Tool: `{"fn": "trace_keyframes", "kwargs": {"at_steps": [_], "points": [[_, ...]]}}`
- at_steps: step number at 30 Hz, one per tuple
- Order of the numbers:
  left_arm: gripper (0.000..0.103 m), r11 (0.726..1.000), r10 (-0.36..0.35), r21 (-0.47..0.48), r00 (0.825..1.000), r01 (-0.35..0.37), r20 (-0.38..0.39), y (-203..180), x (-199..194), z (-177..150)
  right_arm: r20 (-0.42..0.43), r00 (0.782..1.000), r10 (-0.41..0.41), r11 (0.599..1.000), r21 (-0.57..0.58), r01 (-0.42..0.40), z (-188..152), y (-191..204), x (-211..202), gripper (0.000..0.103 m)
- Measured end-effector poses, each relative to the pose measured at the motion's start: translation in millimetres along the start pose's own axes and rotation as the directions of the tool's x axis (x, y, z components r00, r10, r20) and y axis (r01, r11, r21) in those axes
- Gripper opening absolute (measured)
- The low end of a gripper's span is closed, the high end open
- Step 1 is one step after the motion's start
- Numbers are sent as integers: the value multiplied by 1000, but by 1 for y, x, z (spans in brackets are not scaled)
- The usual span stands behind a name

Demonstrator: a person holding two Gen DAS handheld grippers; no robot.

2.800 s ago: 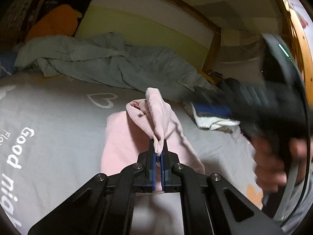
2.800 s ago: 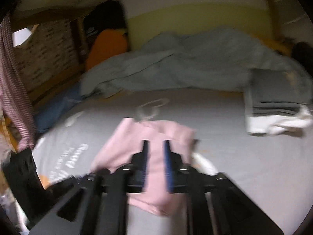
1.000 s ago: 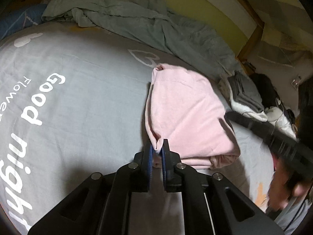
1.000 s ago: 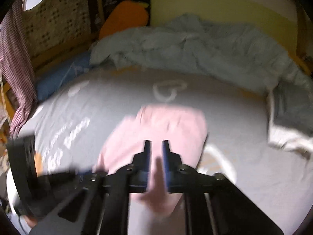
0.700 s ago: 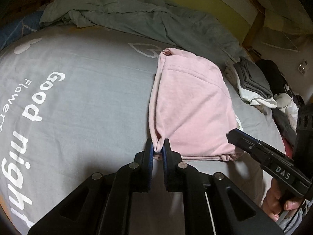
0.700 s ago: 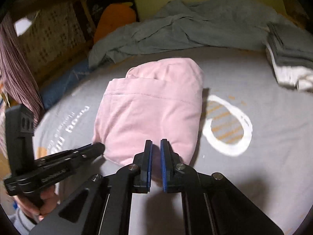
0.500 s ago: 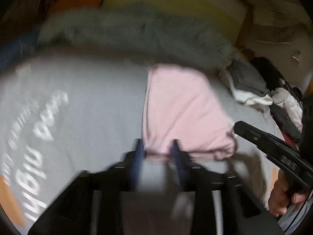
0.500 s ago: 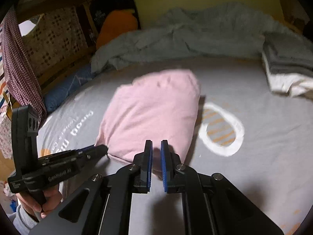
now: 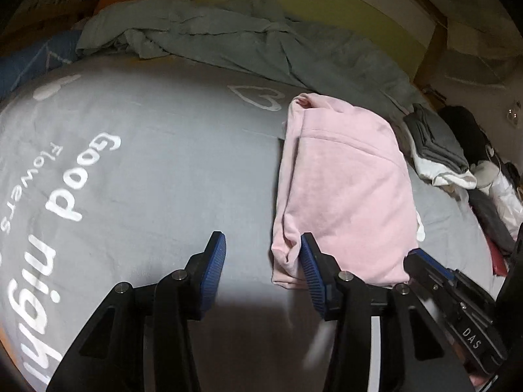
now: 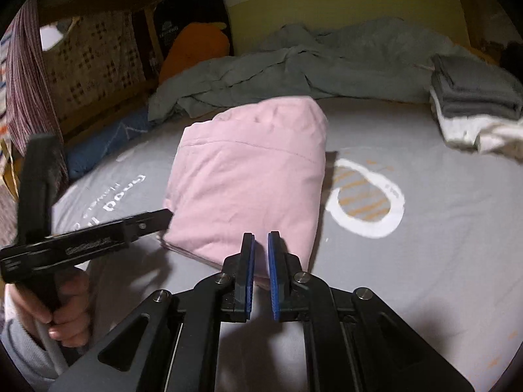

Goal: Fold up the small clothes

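A pink garment [image 9: 346, 189] [image 10: 248, 176] lies folded in a rough rectangle on the grey printed bed sheet [image 9: 163, 179] [image 10: 441, 228]. My left gripper [image 9: 261, 236] [image 10: 163, 215] sits at its near left corner. Its jaws stand apart and are closing, with the corner of the cloth between them beside the right finger, not pressed. My right gripper [image 10: 261, 236] [image 9: 415, 256] is shut to a narrow slit just over the garment's near right corner. No cloth shows pinched in it.
A rumpled grey-green blanket [image 9: 228, 39] [image 10: 327, 65] lies along the back of the bed. A stack of folded grey and white clothes [image 9: 434, 150] [image 10: 470, 98] sits at the right. An orange cushion [image 10: 196, 49] leans at the back left. A hand [image 10: 62, 307] holds the left gripper.
The left gripper laid the pink fold down, let go of its corner and opened. The right gripper came down toward the garment's near right corner.
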State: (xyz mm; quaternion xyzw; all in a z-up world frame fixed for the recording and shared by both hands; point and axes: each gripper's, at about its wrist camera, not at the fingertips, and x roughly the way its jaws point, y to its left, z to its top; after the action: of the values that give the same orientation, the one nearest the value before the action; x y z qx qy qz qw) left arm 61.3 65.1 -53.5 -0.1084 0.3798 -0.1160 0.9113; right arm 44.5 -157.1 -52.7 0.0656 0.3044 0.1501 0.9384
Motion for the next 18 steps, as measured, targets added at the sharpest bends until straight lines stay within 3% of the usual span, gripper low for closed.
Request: {"fn": "trace_keyframes", "kwargs": {"at_steps": [3, 4, 6, 8, 9, 10, 13, 15, 17, 18], "points": [[43, 999, -9, 39, 998, 6, 59, -3, -14, 2, 19, 1000, 0, 1000, 10, 0, 5, 1, -6, 8], [43, 997, -31, 72, 990, 21, 141, -5, -31, 4, 46, 999, 0, 1000, 31, -2, 8, -1, -12, 9], [43, 986, -79, 164, 954, 33, 288, -18, -65, 15, 73, 997, -5, 999, 32, 2, 12, -1, -18, 9], [39, 972, -126, 228, 946, 57, 300, -32, -75, 33, 95, 995, -30, 1000, 1, 30, 18, 2, -18, 9], [23, 965, -147, 251, 951, 77, 273, -40, -71, 46, 102, 994, -44, 999, -5, 45, 20, 3, -17, 9], [15, 962, -150, 259, 959, 85, 242, -46, -63, 54, 93, 994, -51, 999, -3, 52, 24, 3, -13, 9], [15, 961, -124, 262, 983, 86, 134, -58, -24, 78, 58, 997, -45, 999, 25, 44, 28, -2, -4, 9], [15, 966, -105, 235, 994, 105, -14, -57, 17, 94, 43, 998, -48, 999, 21, 47, 26, -3, 1, 9], [17, 980, -135, 130, 984, 150, -117, -46, 44, 105, 40, 998, -47, 999, 26, 46, 24, -4, 1, 8], [22, 978, -187, 67, 974, 197, -129, -38, 48, 107, 38, 998, -44, 999, 28, 43, 23, -4, 1, 8]]}}
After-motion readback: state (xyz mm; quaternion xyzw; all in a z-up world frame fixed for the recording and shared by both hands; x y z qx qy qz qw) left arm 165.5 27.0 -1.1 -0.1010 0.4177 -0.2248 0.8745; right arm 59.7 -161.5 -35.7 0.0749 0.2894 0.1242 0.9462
